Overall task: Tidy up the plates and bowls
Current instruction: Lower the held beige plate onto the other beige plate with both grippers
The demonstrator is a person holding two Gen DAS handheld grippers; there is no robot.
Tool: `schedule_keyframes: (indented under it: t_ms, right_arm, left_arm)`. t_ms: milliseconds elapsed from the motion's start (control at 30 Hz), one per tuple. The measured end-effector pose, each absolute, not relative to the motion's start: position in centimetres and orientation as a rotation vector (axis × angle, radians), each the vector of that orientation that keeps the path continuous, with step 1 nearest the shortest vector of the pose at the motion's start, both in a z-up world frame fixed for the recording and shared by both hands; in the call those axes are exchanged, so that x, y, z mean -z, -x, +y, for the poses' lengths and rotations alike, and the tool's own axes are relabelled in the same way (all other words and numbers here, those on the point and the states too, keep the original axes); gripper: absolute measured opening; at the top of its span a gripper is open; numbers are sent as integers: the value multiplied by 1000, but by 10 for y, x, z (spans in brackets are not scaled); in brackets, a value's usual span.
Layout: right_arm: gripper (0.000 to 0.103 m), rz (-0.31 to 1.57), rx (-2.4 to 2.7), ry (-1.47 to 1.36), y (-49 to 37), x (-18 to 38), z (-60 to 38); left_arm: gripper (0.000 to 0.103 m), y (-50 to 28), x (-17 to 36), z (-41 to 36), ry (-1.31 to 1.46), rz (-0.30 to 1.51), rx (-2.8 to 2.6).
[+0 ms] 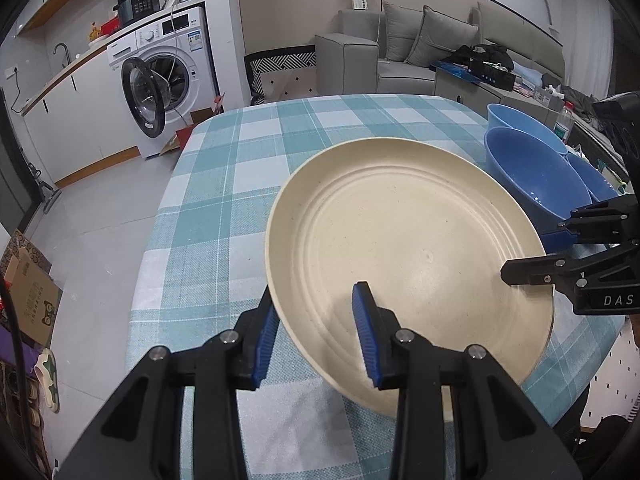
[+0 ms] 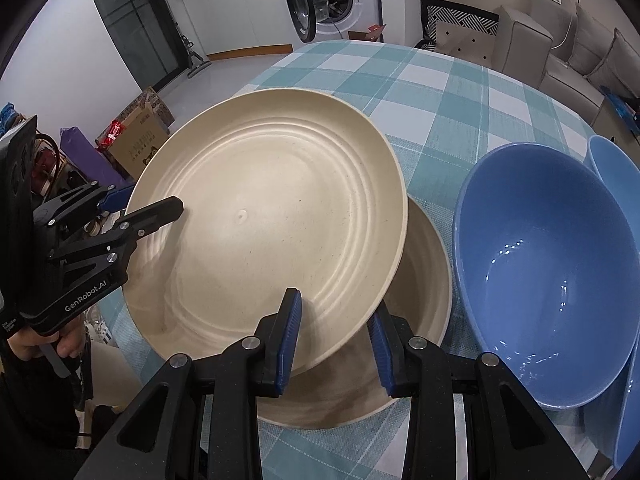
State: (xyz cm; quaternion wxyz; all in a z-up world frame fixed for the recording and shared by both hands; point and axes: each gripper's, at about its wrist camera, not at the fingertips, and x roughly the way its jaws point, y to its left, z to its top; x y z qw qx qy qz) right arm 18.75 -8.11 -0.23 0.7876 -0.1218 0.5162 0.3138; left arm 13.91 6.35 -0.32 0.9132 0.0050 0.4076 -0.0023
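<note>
- My left gripper (image 1: pixel 316 336) grips the near-left rim of the cream plate (image 1: pixel 408 248): one blue pad lies under the rim and the other on the plate's ribbed inner face, so it is clamped on the plate.
- In the right wrist view that same gripper (image 2: pixel 156 208) shows at the plate's left edge, with a hand (image 2: pixel 48 344) wrapped round its handle below.
- The cream plate is held tilted above the checked tablecloth (image 1: pixel 224 184), its far edge higher than its near edge.
- A second cream plate (image 2: pixel 424 280) lies flat on the cloth under the held plate, sticking out past its right and near edges; I cannot tell whether the two touch.
- My right gripper (image 2: pixel 334 340) bites the held plate's near-right rim, left pad on the upper face and right pad below the rim, so it too is clenched on the plate.
- In the left wrist view it (image 1: pixel 532 256) reaches in from the right edge of the plate.
- Just right of the plates sits a blue bowl (image 2: pixel 548 264), tipped toward the held plate.
- More blue bowls (image 1: pixel 520 124) stand behind and to the right of it, their rims close together.
</note>
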Motion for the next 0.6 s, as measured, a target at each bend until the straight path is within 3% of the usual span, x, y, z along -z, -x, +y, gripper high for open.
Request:
schedule_keyframes:
  t_ms: [600]
  right_arm:
    - [35, 1157, -643, 289, -177, 13, -92]
  left_arm:
    - [35, -140, 15, 50, -31, 868, 41]
